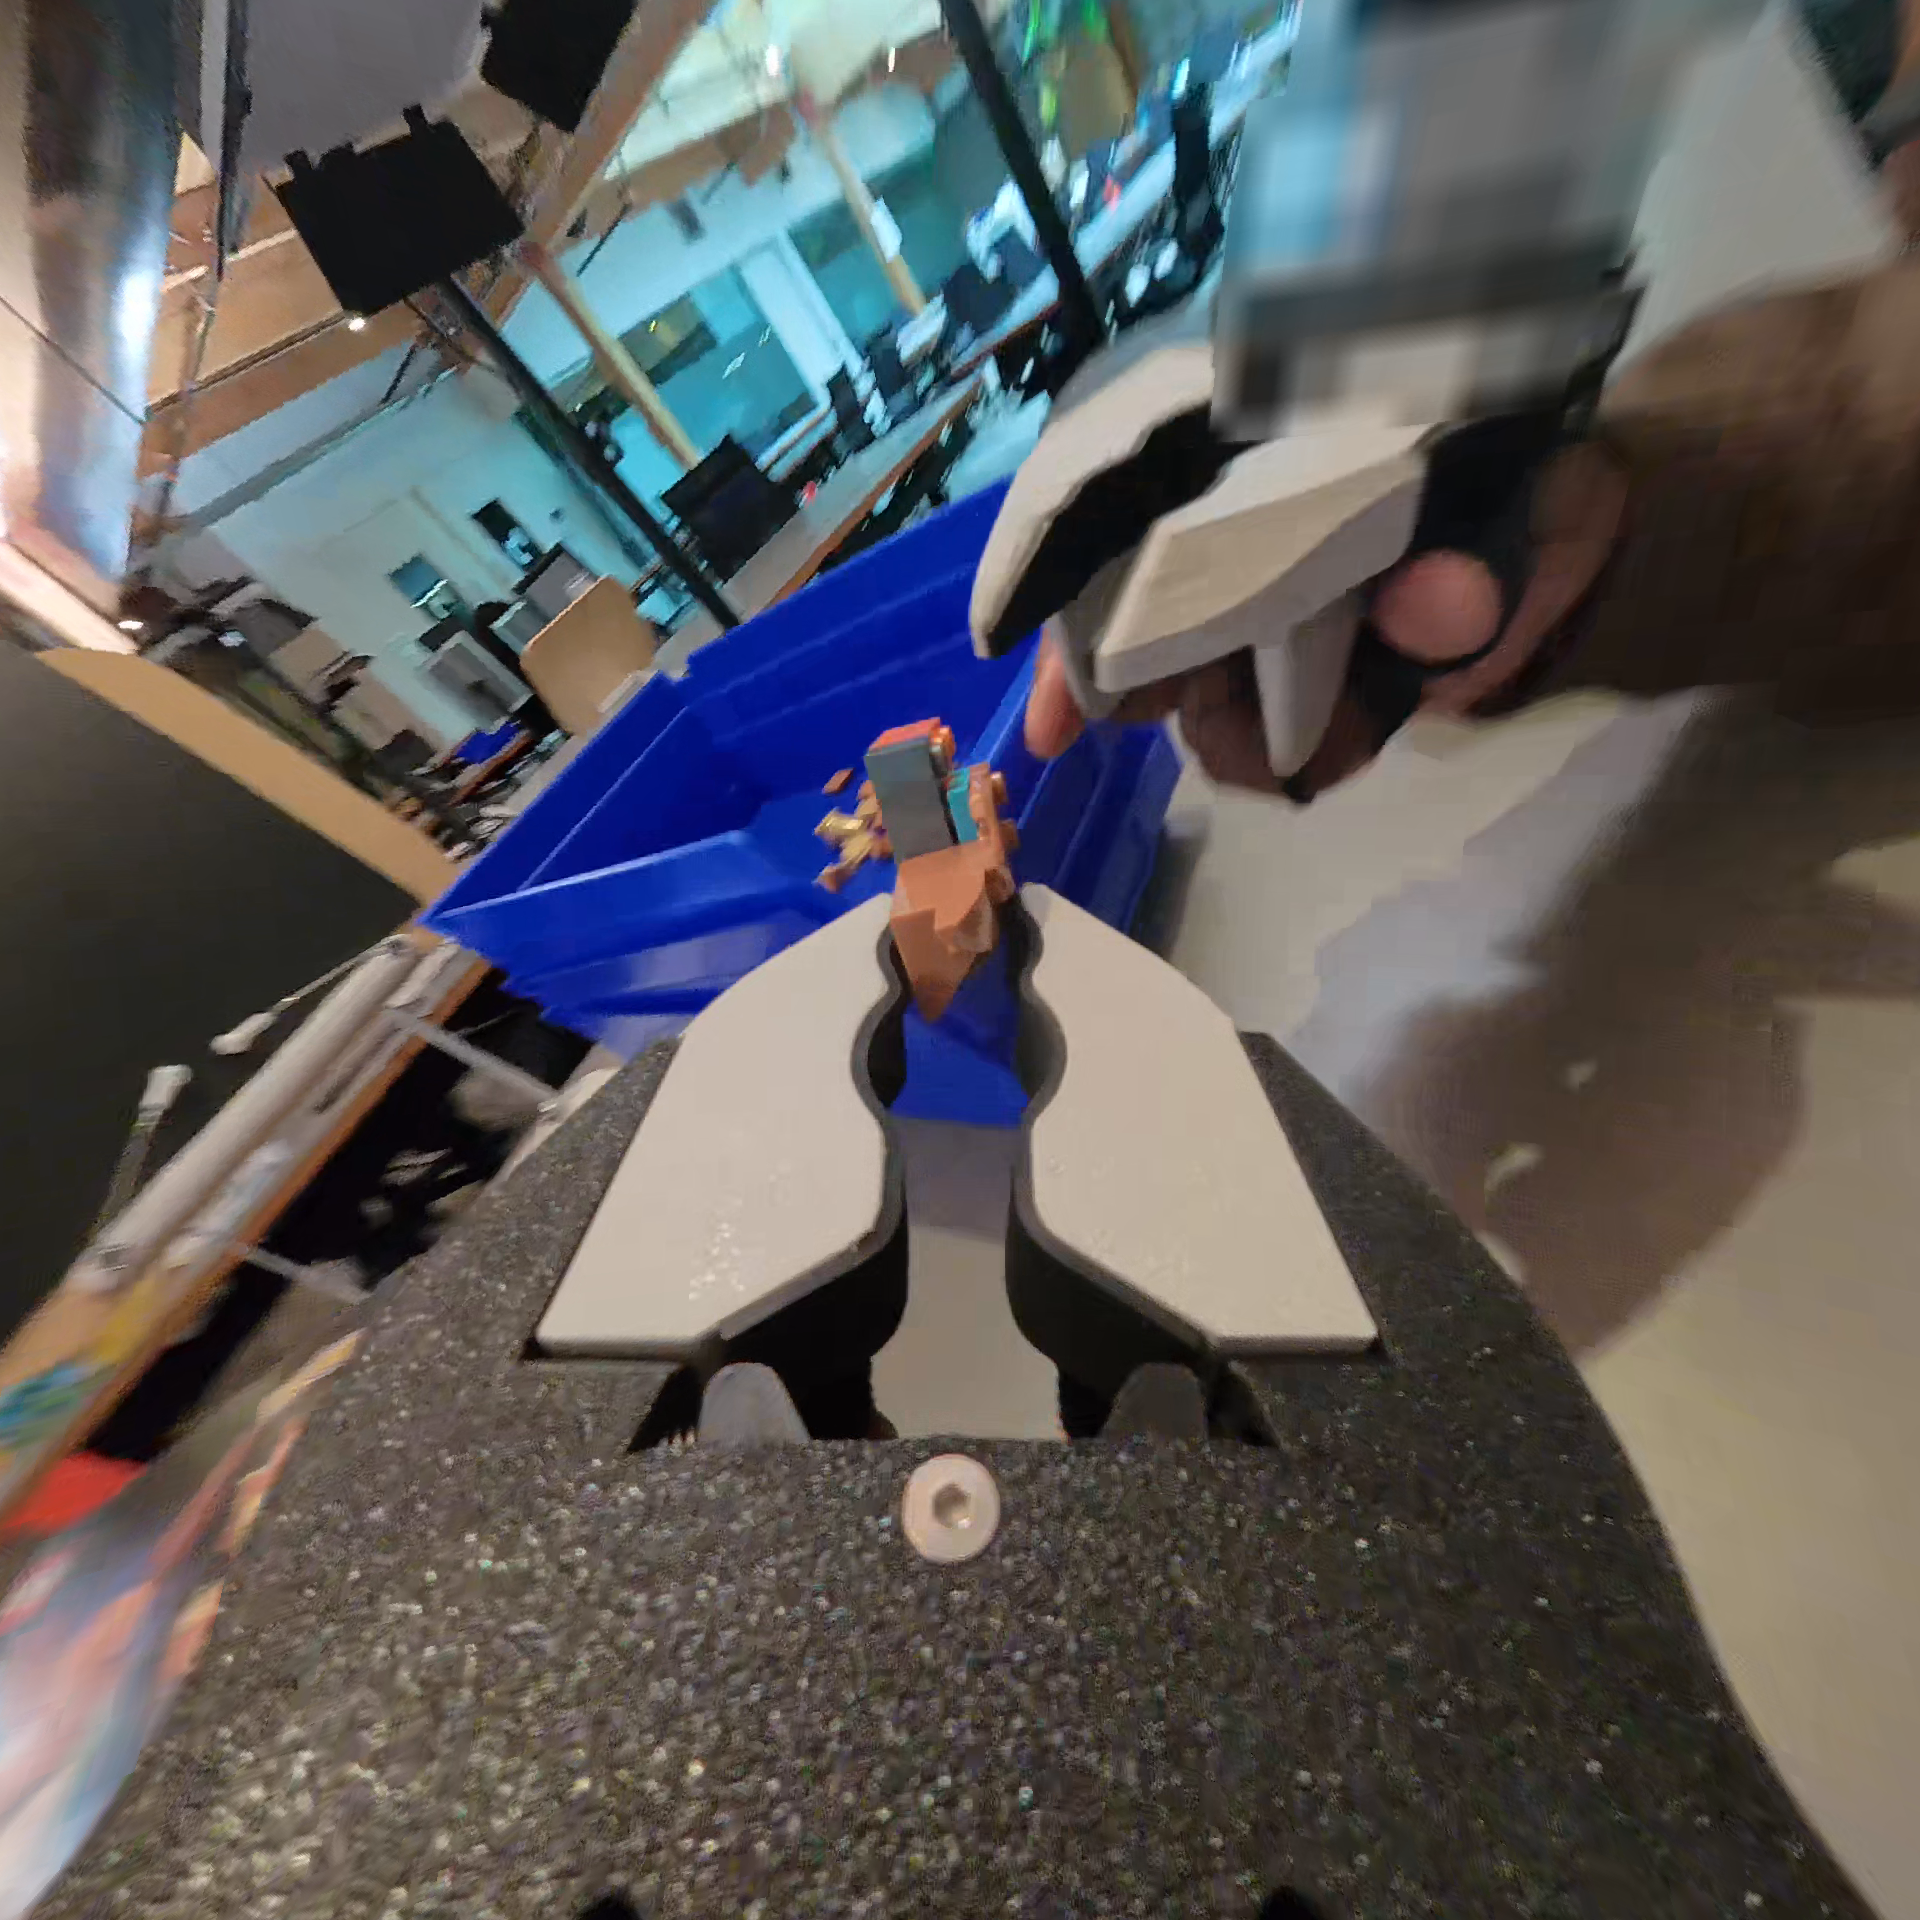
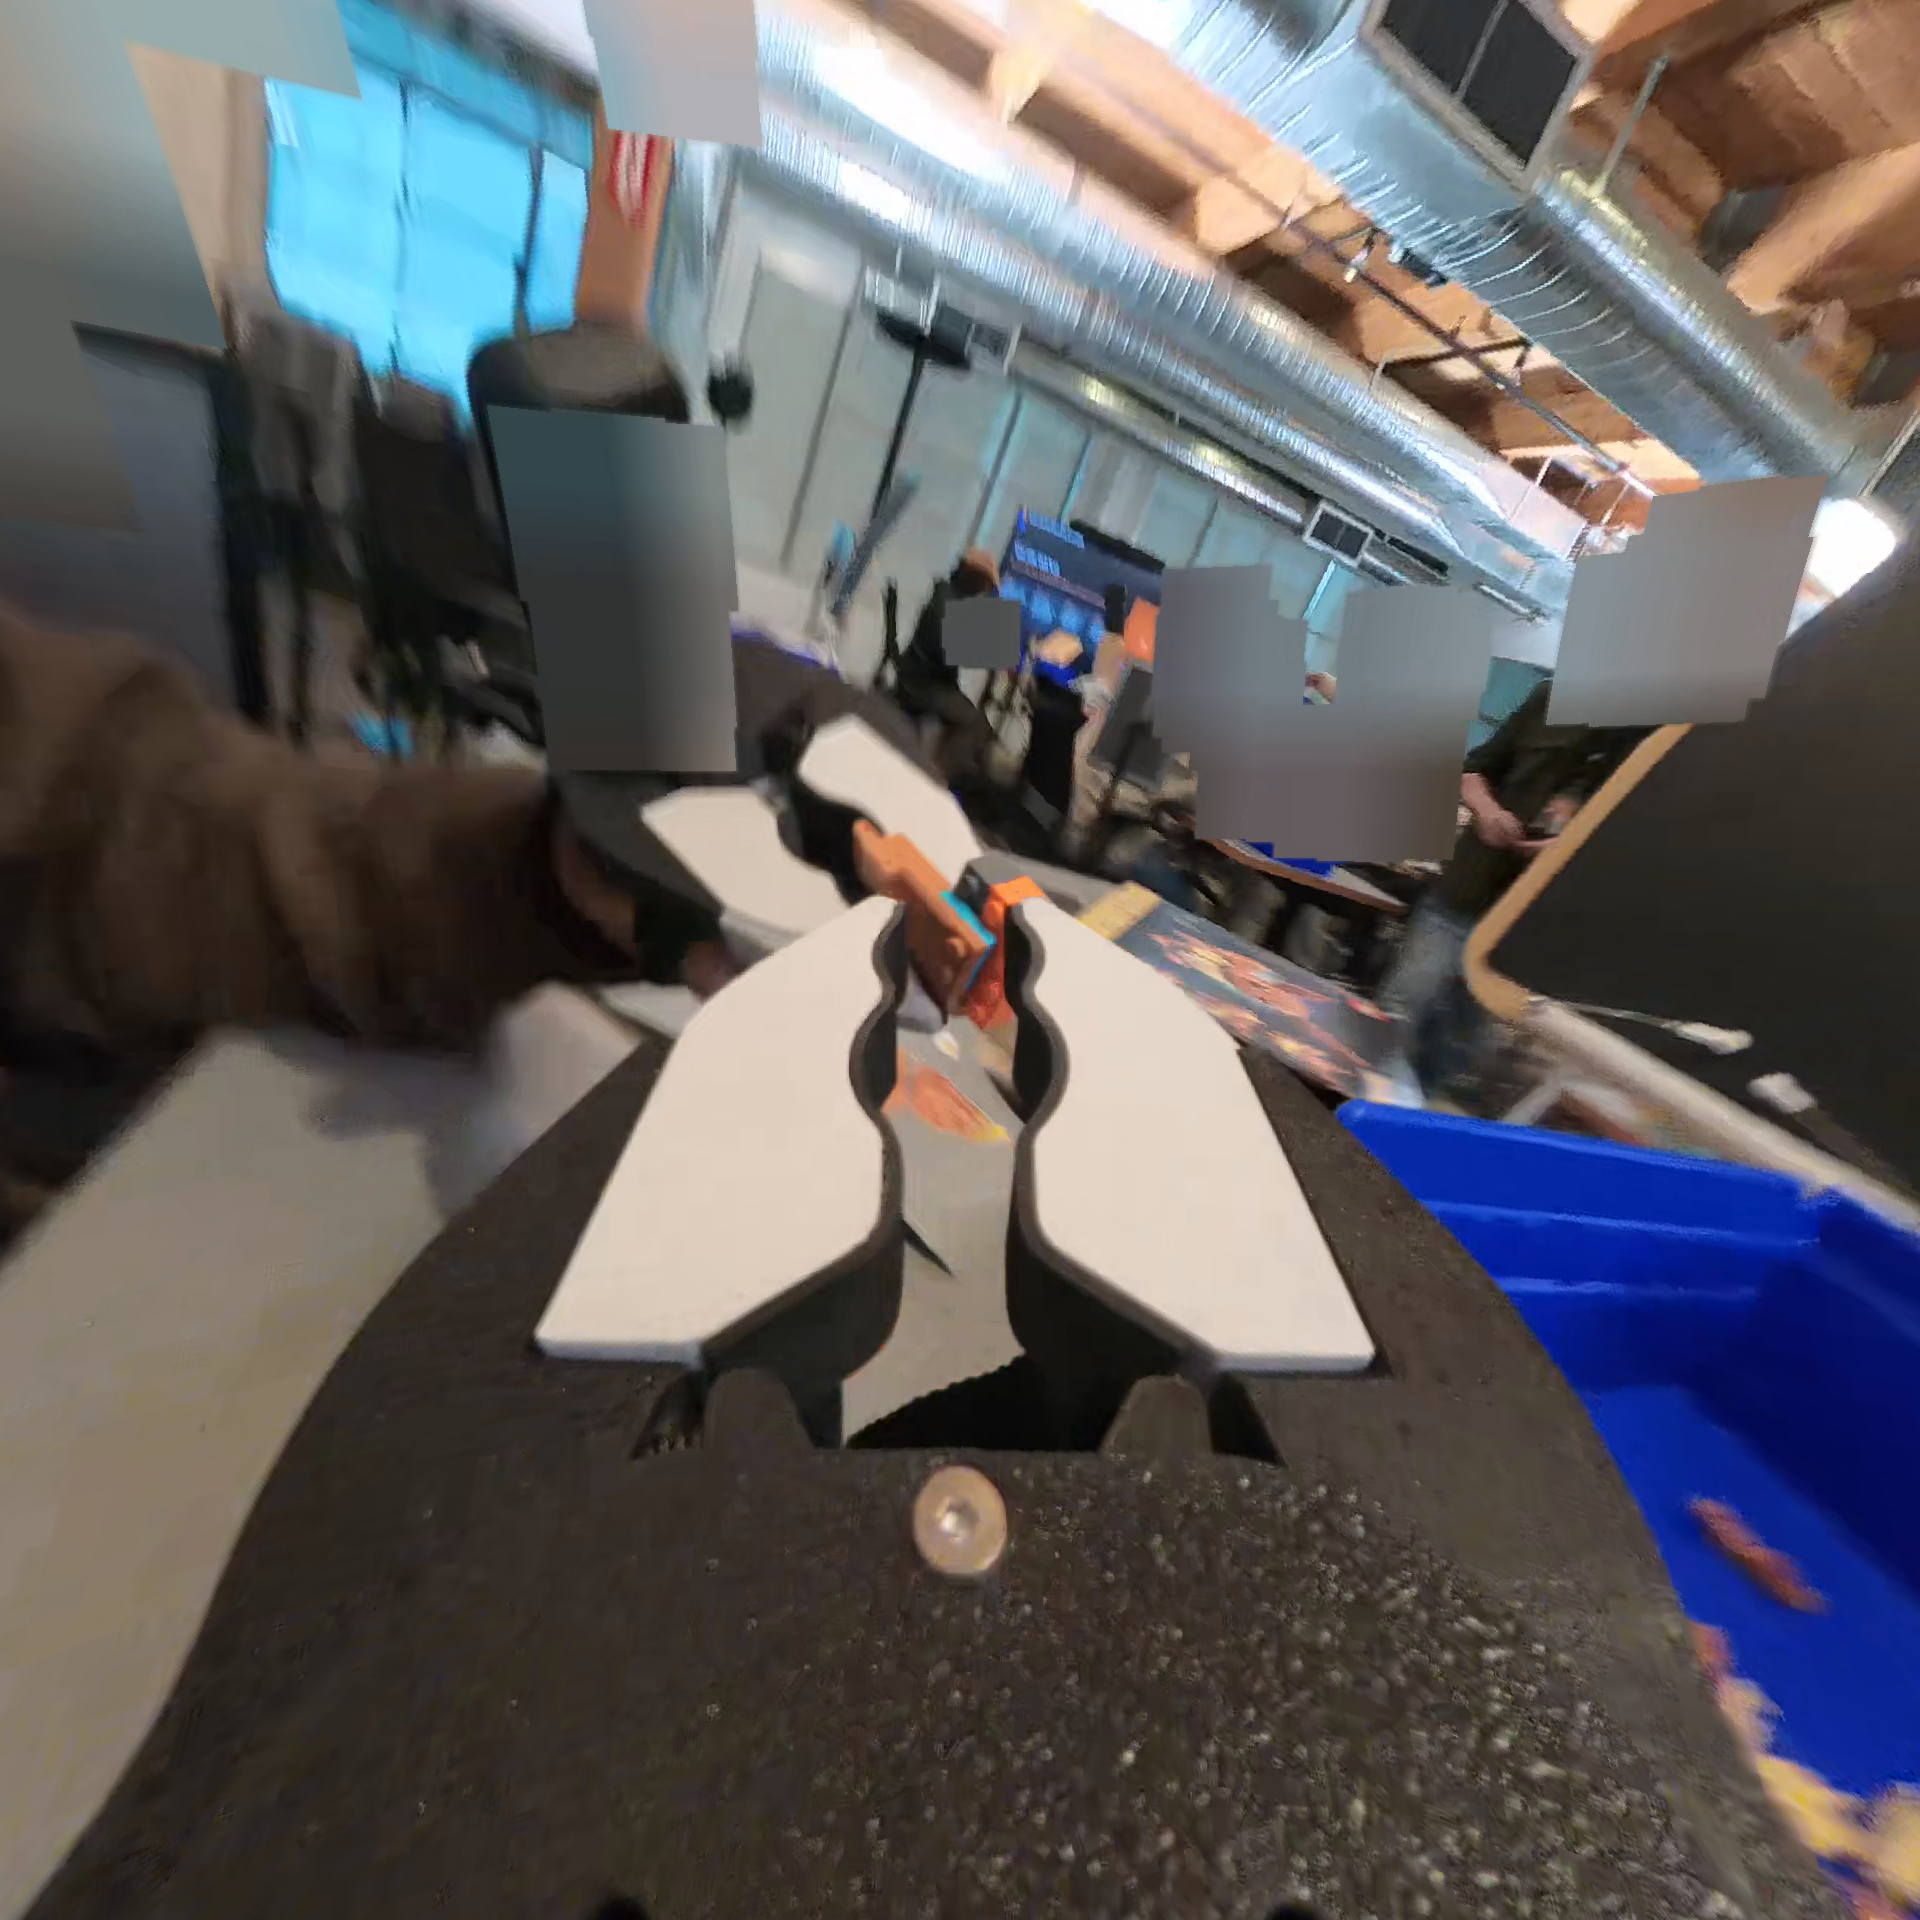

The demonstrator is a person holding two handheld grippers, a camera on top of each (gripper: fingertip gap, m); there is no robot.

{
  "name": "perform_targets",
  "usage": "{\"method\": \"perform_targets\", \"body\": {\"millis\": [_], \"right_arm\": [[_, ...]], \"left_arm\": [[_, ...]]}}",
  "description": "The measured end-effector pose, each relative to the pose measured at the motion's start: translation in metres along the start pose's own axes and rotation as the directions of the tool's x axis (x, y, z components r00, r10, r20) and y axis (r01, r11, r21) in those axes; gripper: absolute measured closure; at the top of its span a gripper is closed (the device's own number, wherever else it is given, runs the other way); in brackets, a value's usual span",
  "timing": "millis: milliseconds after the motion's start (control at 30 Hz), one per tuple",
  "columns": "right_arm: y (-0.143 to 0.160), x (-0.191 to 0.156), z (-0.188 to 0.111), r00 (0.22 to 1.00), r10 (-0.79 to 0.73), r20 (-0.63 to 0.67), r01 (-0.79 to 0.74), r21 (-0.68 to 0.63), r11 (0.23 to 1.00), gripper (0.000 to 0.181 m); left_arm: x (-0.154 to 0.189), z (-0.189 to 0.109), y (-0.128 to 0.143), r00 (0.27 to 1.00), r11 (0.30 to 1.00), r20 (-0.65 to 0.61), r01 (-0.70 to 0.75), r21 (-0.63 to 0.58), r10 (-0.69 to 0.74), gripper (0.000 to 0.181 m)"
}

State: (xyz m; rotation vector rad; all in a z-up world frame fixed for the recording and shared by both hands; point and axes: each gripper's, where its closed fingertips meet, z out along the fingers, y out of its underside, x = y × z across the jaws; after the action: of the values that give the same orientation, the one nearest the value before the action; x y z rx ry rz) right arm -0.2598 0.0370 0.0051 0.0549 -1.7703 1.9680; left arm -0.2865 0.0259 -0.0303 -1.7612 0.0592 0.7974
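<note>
While we look along the left gripper (image 1: 961,935), its two grey fingers are pinched on the brown tail end of a small brown, orange and teal toy-brick figure (image 1: 925,831), which sticks up past the fingertips with a grey plate on its near face. Behind it sits the blue plastic bin (image 1: 665,852) on the pale grey surface (image 1: 1714,1455), and we can make out a scatter of small brown and gold brick pieces (image 1: 852,831) lying on the bin's floor. Up at the right, the right gripper (image 1: 1174,686) comes into shot, held in a hand in a black fingerless glove (image 1: 1455,623) with a brown sleeve; it is blurred here, and we cannot tell from this side how its fingers stand.

Over on the right wrist view, the right gripper (image 2: 956,956) shows its fingers drawn in close on the orange and teal end of the brick figure (image 2: 961,930), with the left gripper (image 2: 831,821) gripping the other end from beyond. So we have the piece held between both, above the surface (image 2: 208,1247). At lower right, the blue bin (image 2: 1662,1299) holds a few blurred orange and yellow pieces (image 2: 1756,1558). A colourful printed sheet (image 2: 1247,977) lies on the surface beyond the grippers.
</note>
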Motion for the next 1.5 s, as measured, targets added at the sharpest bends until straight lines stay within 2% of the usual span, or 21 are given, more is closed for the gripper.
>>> {"method": "perform_targets", "body": {"millis": [33, 100, 167, 400, 667, 900, 1100, 1333, 1500], "right_arm": [[0.006, -0.005, 0.002, 0.994, -0.109, 0.003, 0.109, -0.065, 0.992, 0.164], [0.018, -0.012, 0.004, 0.945, -0.326, 0.016, 0.323, -0.182, 0.929, 0.167], [0.025, -0.015, 0.006, 0.889, -0.457, 0.019, 0.448, -0.241, 0.861, 0.17], [0.05, -0.022, 0.007, 0.85, -0.515, 0.109, 0.519, -0.343, 0.783, 0.172], [0.064, -0.026, 0.006, 0.8, -0.577, 0.166, 0.592, -0.384, 0.709, 0.177], [0.072, -0.028, 0.005, 0.77, -0.607, 0.194, 0.625, -0.415, 0.661, 0.176], [0.079, -0.028, 0.006, 0.717, -0.662, 0.216, 0.675, -0.452, 0.584, 0.173], [0.079, -0.029, 0.006, 0.642, -0.734, 0.22, 0.734, -0.452, 0.507, 0.176], [0.086, -0.035, 0.003, 0.585, -0.76, 0.283, 0.786, -0.428, 0.446, 0.176]], "left_arm": [[-0.001, 0.0, 0.005, 0.998, 0.998, 0.014, -0.053, -0.039, 0.054, 0.165], [0.0, 0.001, 0.012, 0.987, 0.983, 0.03, -0.156, -0.098, 0.16, 0.165], [0.002, 0.004, 0.021, 0.968, 0.958, 0.033, -0.239, -0.16, 0.247, 0.165], [0.011, 0.01, 0.038, 0.892, 0.862, -0.004, -0.438, -0.254, 0.452, 0.165], [0.017, 0.012, 0.043, 0.829, 0.79, -0.029, -0.543, -0.285, 0.559, 0.165], [0.019, 0.013, 0.044, 0.803, 0.762, -0.037, -0.577, -0.294, 0.594, 0.165], [0.02, 0.014, 0.046, 0.788, 0.745, -0.038, -0.596, -0.3, 0.615, 0.165], [0.025, 0.014, 0.048, 0.861, 0.822, -0.079, -0.503, -0.266, 0.502, 0.165], [0.036, 0.014, 0.055, 0.905, 0.875, -0.165, -0.422, -0.237, 0.392, 0.165]]}}
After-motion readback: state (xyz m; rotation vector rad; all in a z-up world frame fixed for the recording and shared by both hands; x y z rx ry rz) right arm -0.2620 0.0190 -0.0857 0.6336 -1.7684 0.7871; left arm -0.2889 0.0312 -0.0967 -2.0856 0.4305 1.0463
